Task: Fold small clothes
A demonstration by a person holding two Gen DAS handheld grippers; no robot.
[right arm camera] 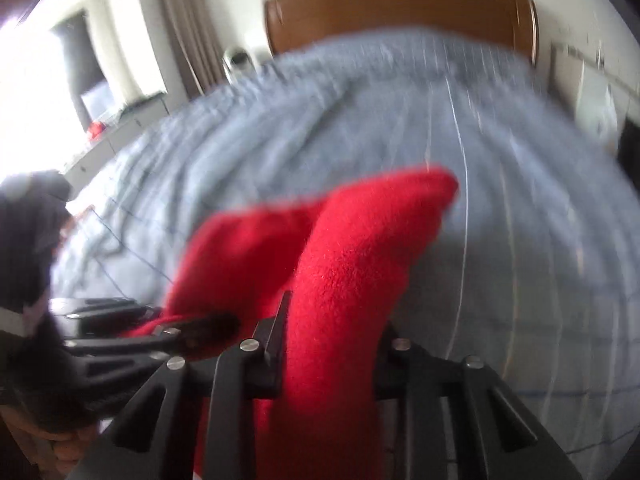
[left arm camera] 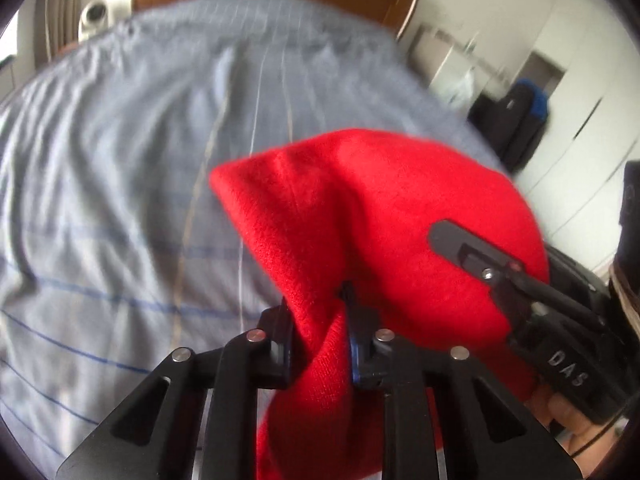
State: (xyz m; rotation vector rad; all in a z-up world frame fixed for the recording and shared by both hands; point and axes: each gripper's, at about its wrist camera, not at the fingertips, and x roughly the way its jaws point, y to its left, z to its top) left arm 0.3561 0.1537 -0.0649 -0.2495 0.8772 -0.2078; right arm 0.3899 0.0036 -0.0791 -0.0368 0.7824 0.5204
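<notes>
Left gripper [left arm camera: 318, 320], low centre of its frame: clenched on a bunched fold of the red knit garment [left arm camera: 360, 208], cloth squeezed between both pads. Right gripper [right arm camera: 332, 332], low centre of its own frame: likewise clamped on a thick roll of the same red cloth. Seen again at the right of the left view as a black finger lying across the fabric. Garment held up off the striped grey-blue bedspread [left arm camera: 120, 160], filling the middle of both frames, loose end drooping toward the bottom edge.

Likely trouble: both grips taken on bunched wads rather than a clean hem or corner, so a crooked fold or twisted fabric once laid down. Risk also of slipping cloth if pulled apart hard, since only a narrow pinch shows at the left jaws.

Hard to make out: kind of garment, whether hat, sock or sleeve. Lower part cut off behind the gripper bodies. Right view heavily blurred. Wooden headboard [right arm camera: 400, 8] only partly shown.
</notes>
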